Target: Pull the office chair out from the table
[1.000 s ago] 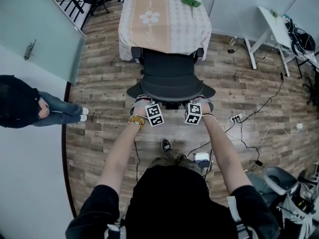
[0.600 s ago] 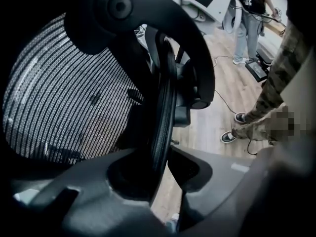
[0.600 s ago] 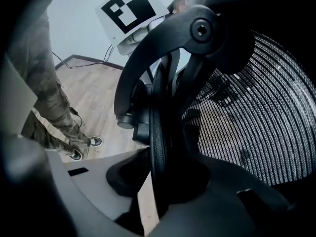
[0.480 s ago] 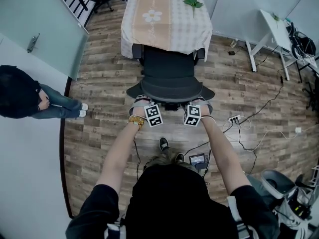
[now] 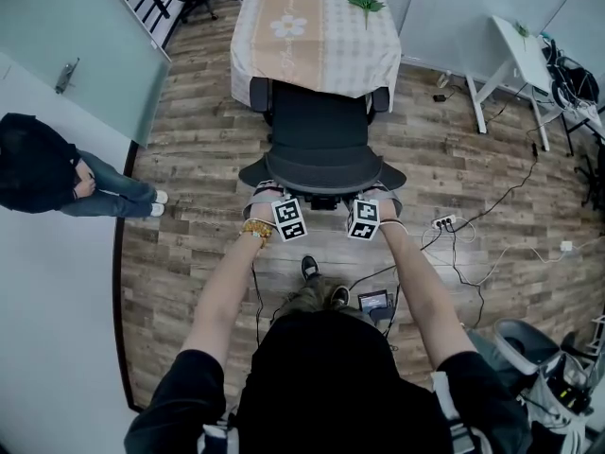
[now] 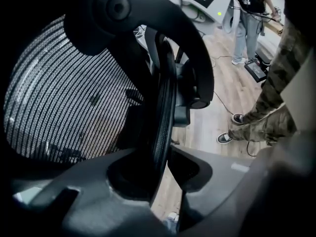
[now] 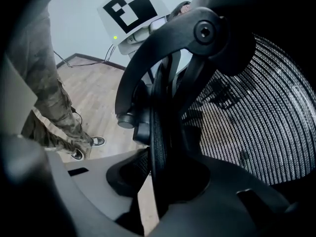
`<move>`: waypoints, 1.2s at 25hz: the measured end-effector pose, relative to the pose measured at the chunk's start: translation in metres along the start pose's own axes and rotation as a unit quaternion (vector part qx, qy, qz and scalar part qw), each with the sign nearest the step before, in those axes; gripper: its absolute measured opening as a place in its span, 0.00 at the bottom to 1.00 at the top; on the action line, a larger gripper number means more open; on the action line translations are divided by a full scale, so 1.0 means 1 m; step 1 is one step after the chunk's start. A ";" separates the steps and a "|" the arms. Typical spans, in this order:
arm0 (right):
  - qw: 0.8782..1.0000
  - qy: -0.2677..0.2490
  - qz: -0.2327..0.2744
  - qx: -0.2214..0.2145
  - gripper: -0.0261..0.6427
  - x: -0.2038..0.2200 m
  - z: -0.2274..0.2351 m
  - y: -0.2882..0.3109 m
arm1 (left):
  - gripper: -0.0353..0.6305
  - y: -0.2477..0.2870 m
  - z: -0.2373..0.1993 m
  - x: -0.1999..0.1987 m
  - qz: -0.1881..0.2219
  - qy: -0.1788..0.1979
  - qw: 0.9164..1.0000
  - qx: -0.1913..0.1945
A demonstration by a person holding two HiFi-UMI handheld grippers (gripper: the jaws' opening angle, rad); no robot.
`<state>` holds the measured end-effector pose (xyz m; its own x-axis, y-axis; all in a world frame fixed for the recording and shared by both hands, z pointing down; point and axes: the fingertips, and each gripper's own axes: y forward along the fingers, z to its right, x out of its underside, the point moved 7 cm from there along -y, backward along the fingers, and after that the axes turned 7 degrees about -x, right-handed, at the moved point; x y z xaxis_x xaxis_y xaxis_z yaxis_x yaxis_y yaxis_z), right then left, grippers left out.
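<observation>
The office chair is stood on the wooden floor with its seat part-way under the cloth-covered bench and its back turned to the person, so the top of the back is the part most easily reached. The backrest rim is gripped at two places, one toward each end. The left gripper is set on the chair's left shoulder and the right gripper on its right shoulder. This spacing is judged to be chosen so that the chair can be drawn straight back on its casters rather than swung to one side. In the left gripper view the rim is seen running edge-on between the jaws of the left gripper, which are pinched onto it, with the mesh lying to one side. In the right gripper view the same rim is clamped in the same way by the jaws of the right gripper. Both grippers are angled downward onto the rim, a hold that suits a level pull away from the bench. Behind the chair, the person's shoe is planted on the floor, and a power strip with trailing cables lies to the chair's right, where it might be caught by a caster. A bystander is stood well to the chair's left.
</observation>
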<state>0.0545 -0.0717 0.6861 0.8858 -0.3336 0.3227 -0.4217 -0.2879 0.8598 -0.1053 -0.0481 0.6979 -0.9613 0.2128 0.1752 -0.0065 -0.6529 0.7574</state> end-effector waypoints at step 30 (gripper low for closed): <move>1.000 -0.018 0.009 -0.002 0.17 0.006 -0.079 -0.038 | 0.24 -0.056 0.073 -0.017 -0.013 -0.011 1.000 -0.003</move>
<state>0.0910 0.0085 0.6866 0.8704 -0.3709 0.3238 -0.4367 -0.2777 0.8557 -0.0684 0.0375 0.6983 -0.9545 0.2459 0.1689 -0.0337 -0.6514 0.7580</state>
